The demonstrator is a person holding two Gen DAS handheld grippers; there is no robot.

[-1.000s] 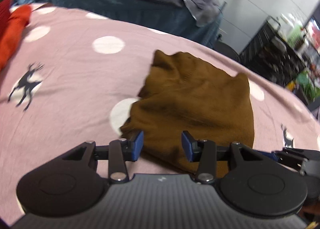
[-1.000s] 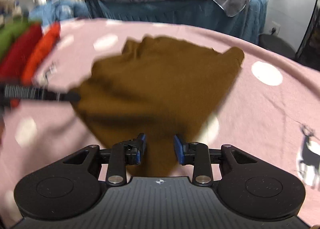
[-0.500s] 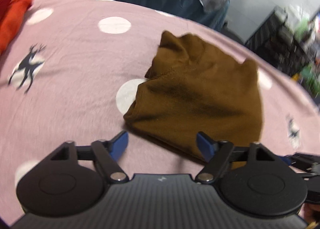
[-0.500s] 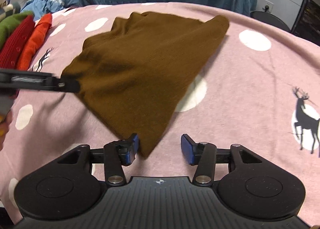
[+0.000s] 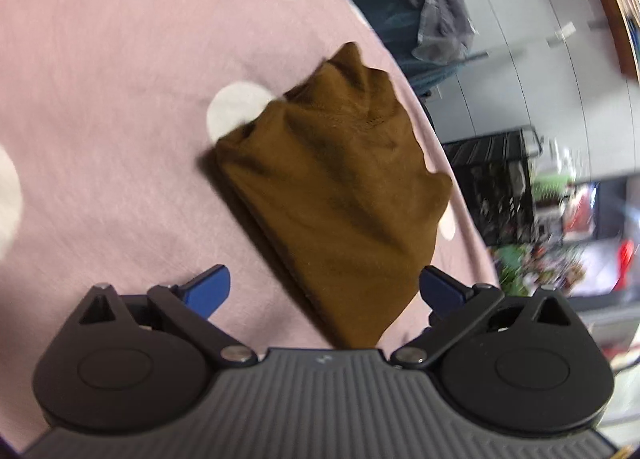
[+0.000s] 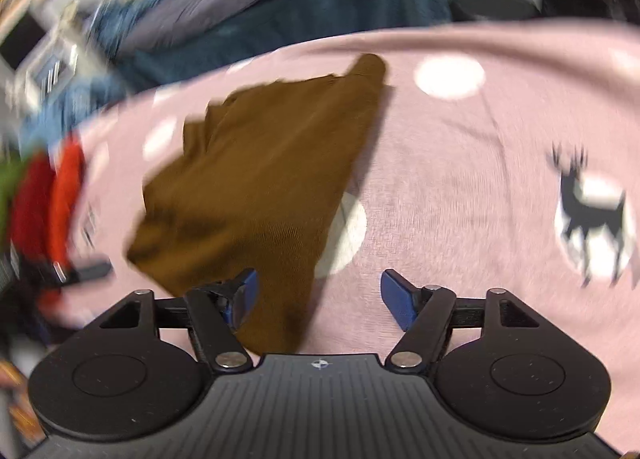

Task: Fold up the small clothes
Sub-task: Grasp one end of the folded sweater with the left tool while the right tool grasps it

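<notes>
The brown garment (image 5: 340, 195) lies folded on the pink bed cover (image 5: 100, 99). Its long axis runs away from both tools, from a narrow near corner up to a wider, bunched far end.

For the left gripper (image 5: 324, 291), that near corner sits between the jaws, closer to the right one, and the cloth stretches ahead and a little to the left. The jaws are opening to a wide spread, and the blue pads (image 5: 208, 289) do not press on the cloth.

For the right gripper (image 6: 318, 297), the garment (image 6: 256, 187) lies ahead and to the left. Its near edge passes by the left pad (image 6: 244, 293), but I cannot tell if they touch, because the picture is blurred. These jaws are also opening wide and nothing is gripped; the space toward the right jaw shows only bare cover.

I judge the left gripper is better placed for the next grasp, since the cloth lies straight before it.

The cover (image 6: 460, 179) is soft, with white dots and a dark deer print (image 6: 588, 211). To the left of the right gripper lie red and orange clothes (image 6: 48, 199). Beyond the bed stands a dark blue-covered piece of furniture (image 6: 280, 7) with grey cloth on top.
</notes>
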